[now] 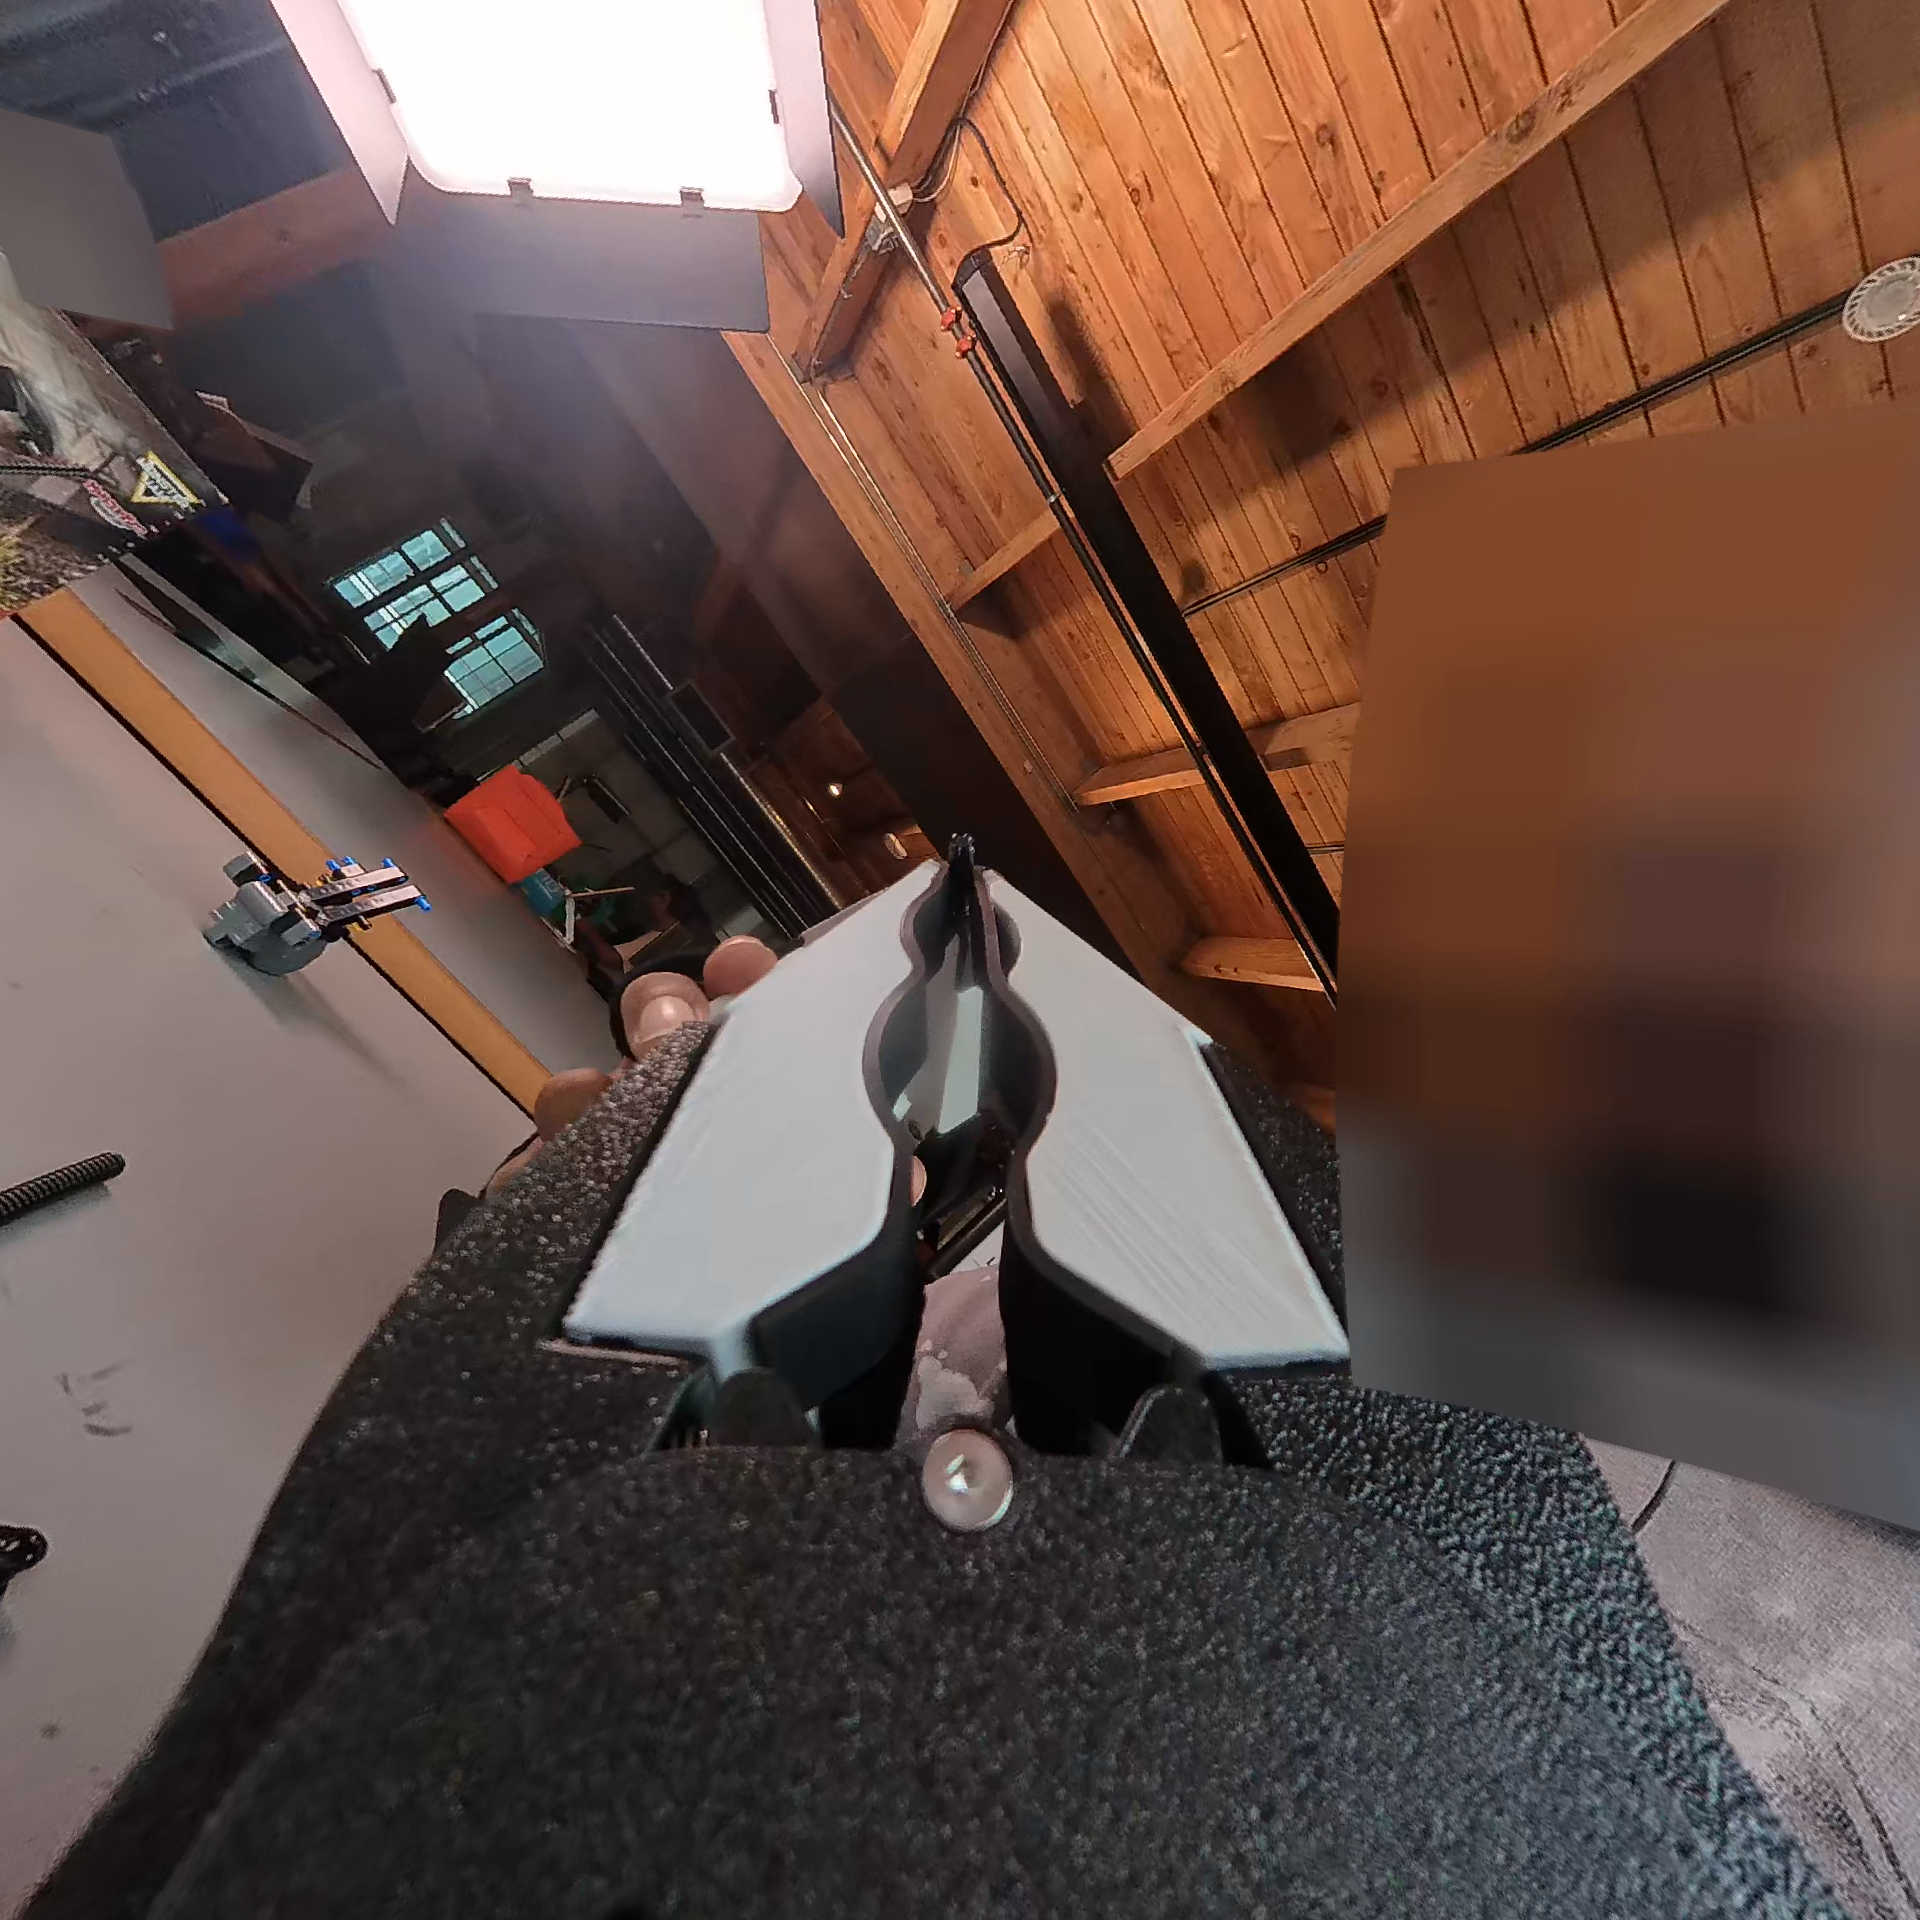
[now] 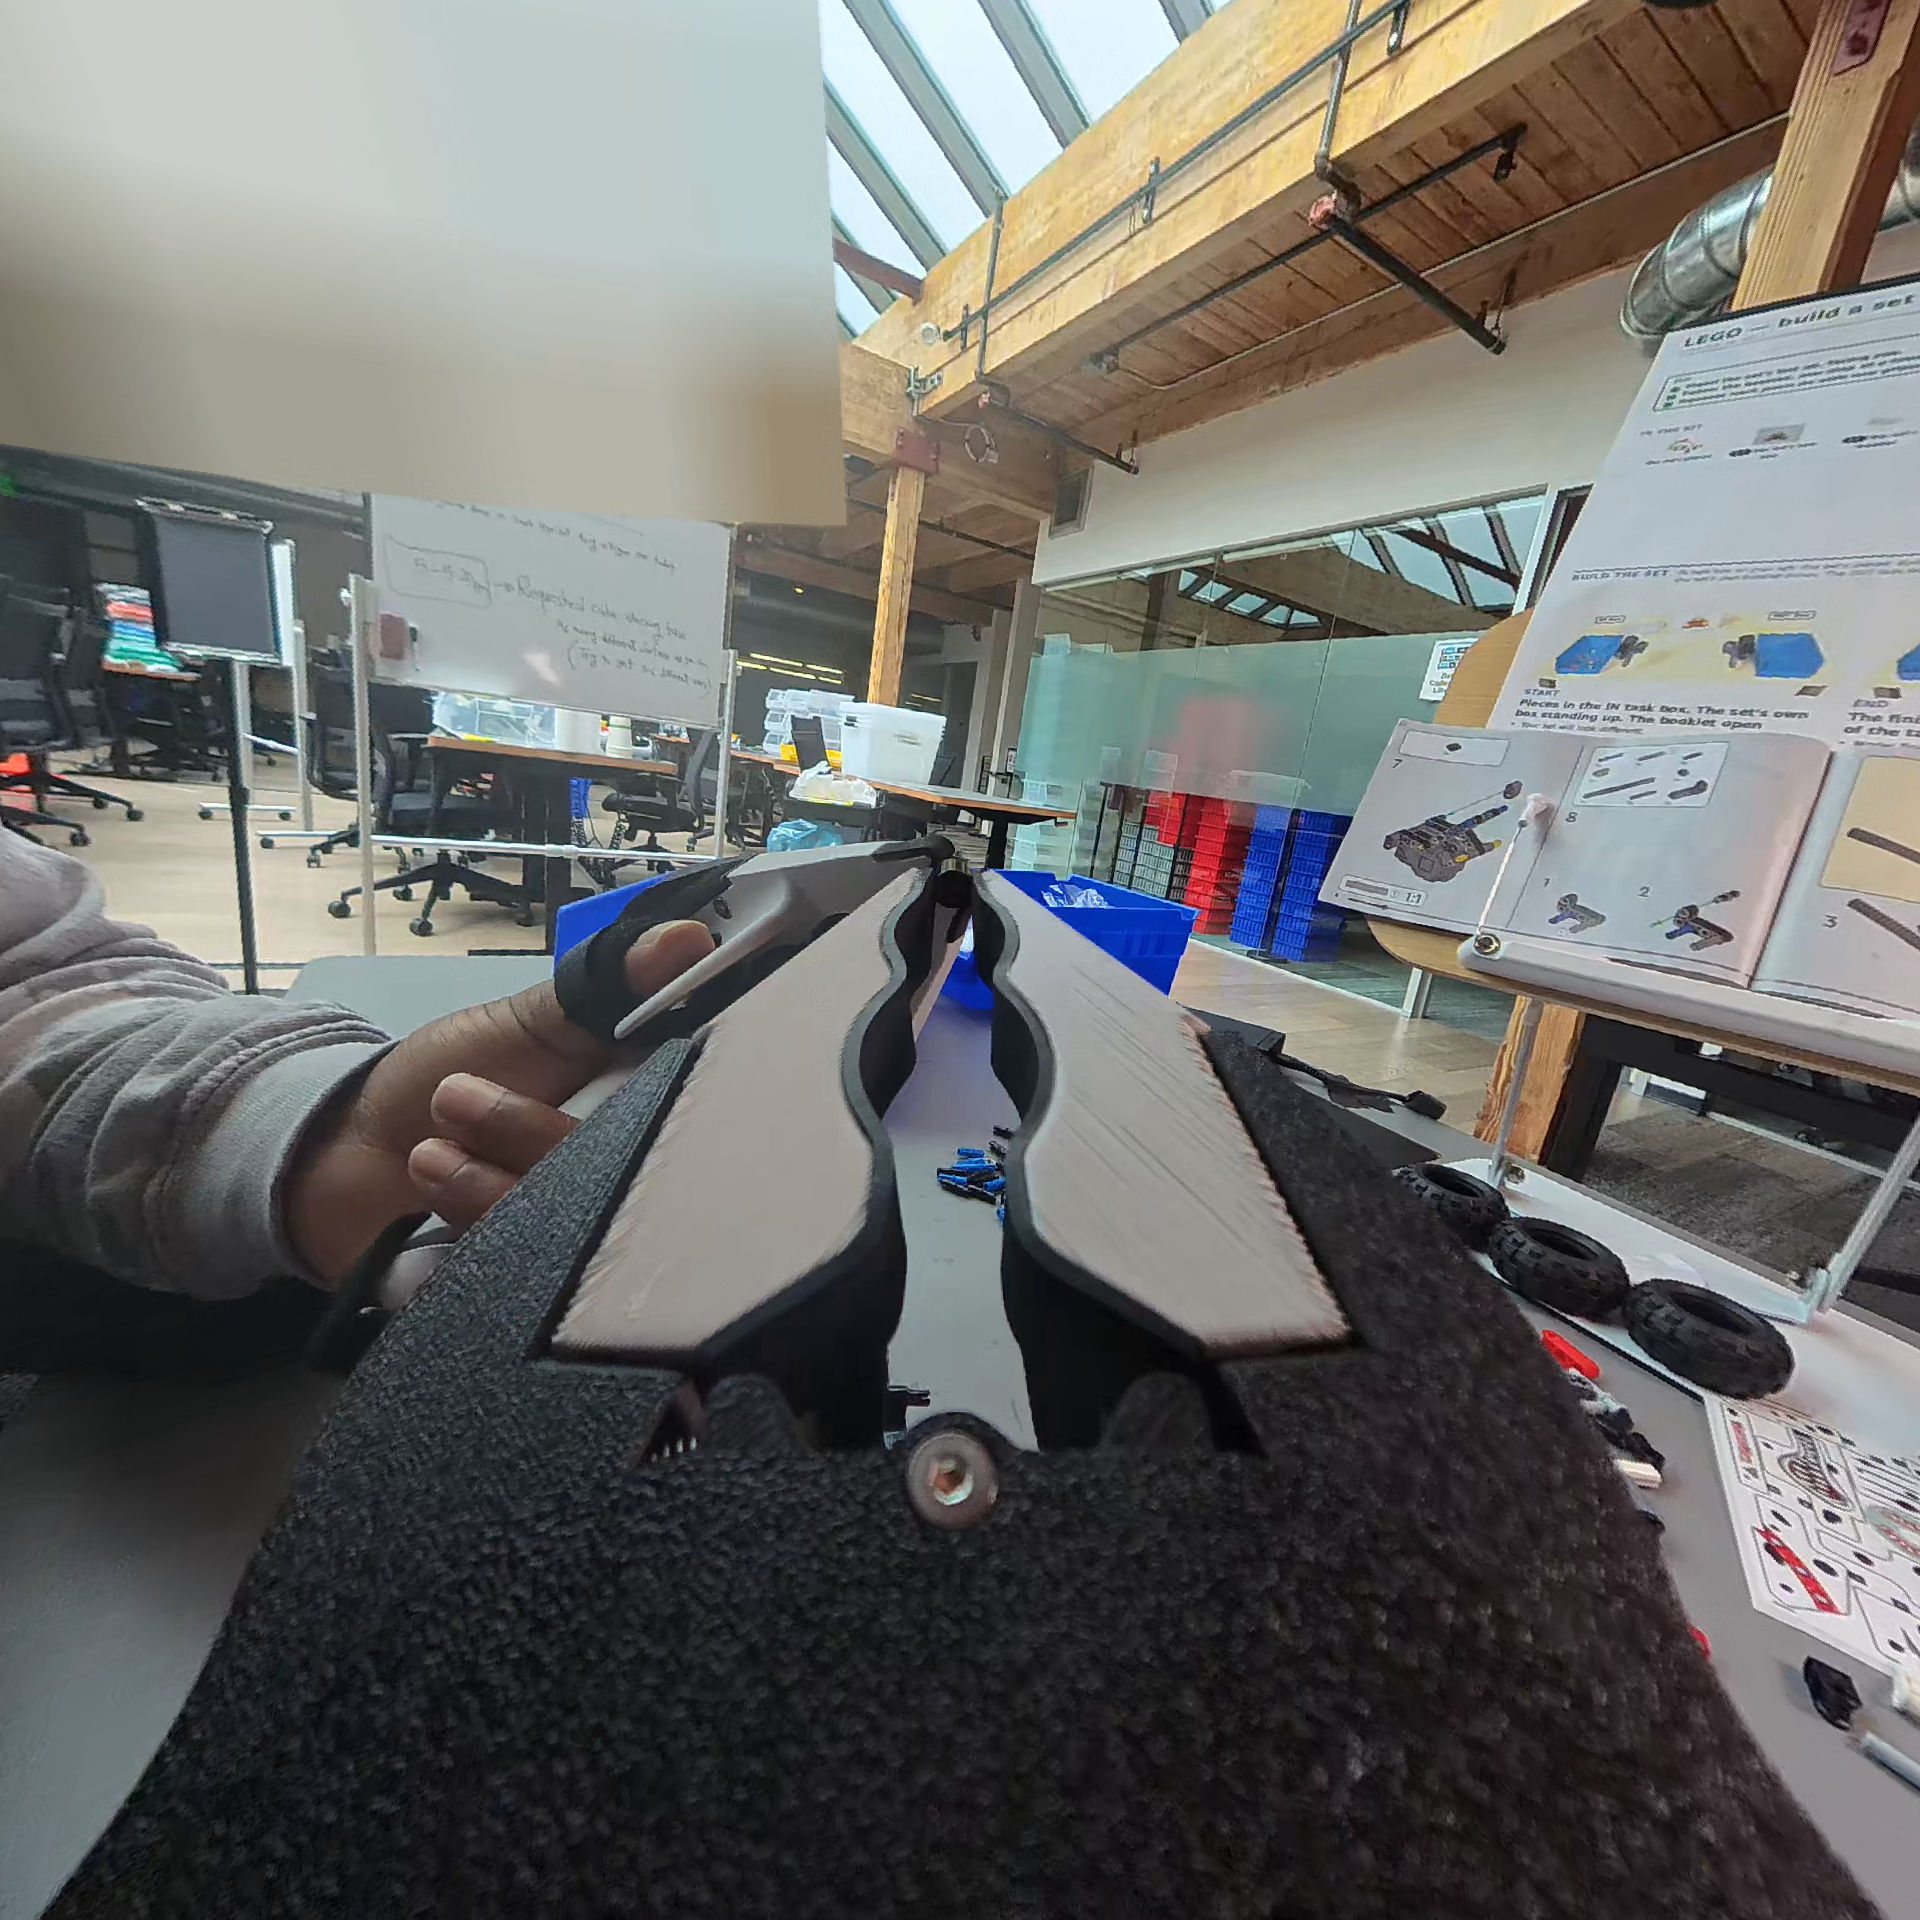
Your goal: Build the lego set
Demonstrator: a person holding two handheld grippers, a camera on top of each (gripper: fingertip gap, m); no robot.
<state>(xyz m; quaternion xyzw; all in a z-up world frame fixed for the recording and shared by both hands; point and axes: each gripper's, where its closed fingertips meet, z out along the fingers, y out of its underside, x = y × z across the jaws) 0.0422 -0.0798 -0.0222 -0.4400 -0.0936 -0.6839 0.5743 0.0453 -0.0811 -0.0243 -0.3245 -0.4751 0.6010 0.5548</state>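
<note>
My left gripper [image 1: 961, 868] is tilted up off the table and shut on a thin black Lego piece [image 1: 958, 850] that sticks out past its tips. My right gripper [image 2: 958, 883] has its tips closed around a small dark round piece [image 2: 951, 889]. In the right wrist view the left gripper [image 2: 821, 899], held by a hand [image 2: 499, 1101], comes in from the left, and its tip meets my right gripper's tips. A partly built grey, black and blue assembly [image 1: 301, 909] stands on the grey table [image 1: 208, 1195].
A blue bin [image 2: 1101, 920] stands behind the grippers. Blue pins [image 2: 971, 1179] lie on the table. Three black tyres [image 2: 1558, 1262], a sticker sheet [image 2: 1818, 1538] and small parts lie at the right. An open instruction booklet [image 2: 1579, 842] rests on a stand. A black axle [image 1: 57, 1179] lies at the left. Left and right tips are no more than a few centimetres apart.
</note>
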